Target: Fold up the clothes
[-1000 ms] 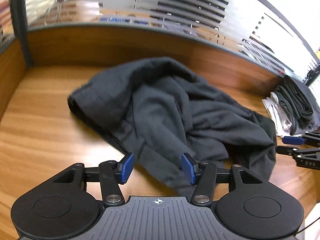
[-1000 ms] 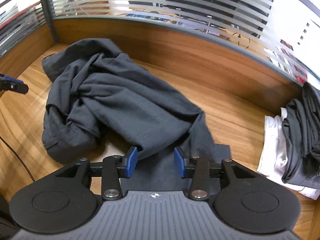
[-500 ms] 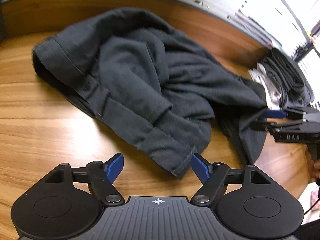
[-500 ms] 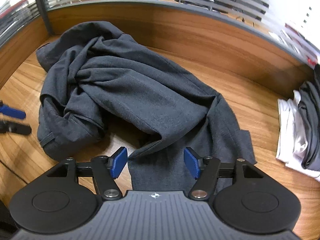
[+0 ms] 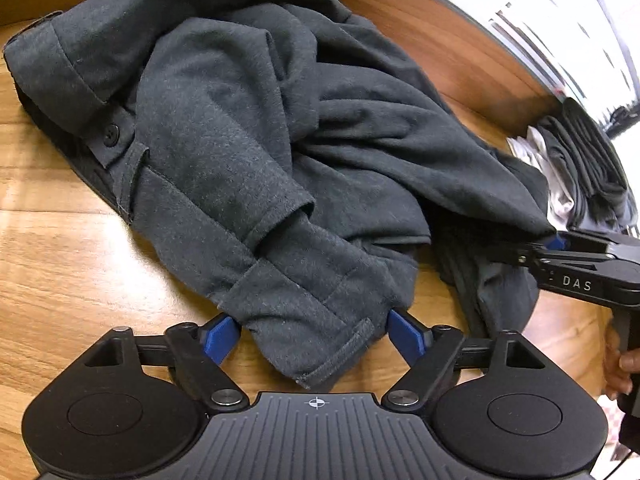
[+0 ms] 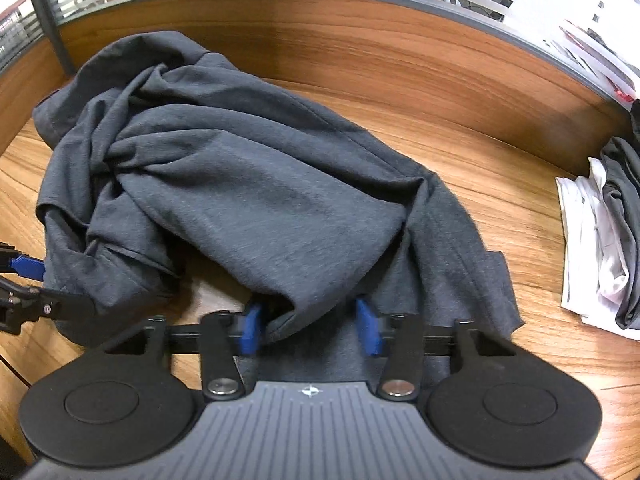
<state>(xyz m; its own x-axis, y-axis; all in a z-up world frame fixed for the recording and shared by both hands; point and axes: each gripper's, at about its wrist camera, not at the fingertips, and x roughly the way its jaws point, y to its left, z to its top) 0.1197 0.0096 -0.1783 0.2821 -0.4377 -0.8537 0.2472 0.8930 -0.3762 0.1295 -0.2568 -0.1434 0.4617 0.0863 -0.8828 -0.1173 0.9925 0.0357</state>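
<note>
A crumpled dark grey garment (image 5: 248, 152) lies heaped on the wooden surface (image 5: 60, 264), its folds hiding most of its own shape; 1 button (image 5: 111, 133) shows on a placket at the left of the left wrist view, and a hemmed end of cloth reaches toward the camera. The left hand-held gripper (image 5: 316, 334) sits low over that hemmed end with its 2 blue pads on either side of the cloth; the jaws are closing and the pad tips meet the fabric's edges, though a firm pinch is not visible. The right hand-held gripper (image 6: 310, 328) straddles a rolled fold at the garment's near edge, jaws also closing, with cloth between the pads; the left pad touches the fold, while the right pad appears to stand just clear of it, and blur makes this hard to judge. In the left wrist view the right hand-held gripper's tips disappear behind the garment's right edge, and a hand (image 5: 618, 364) is cut off by the frame. A stack of folded clothes (image 6: 600, 232), white and grey, sits at the far right, partly cropped.
</note>
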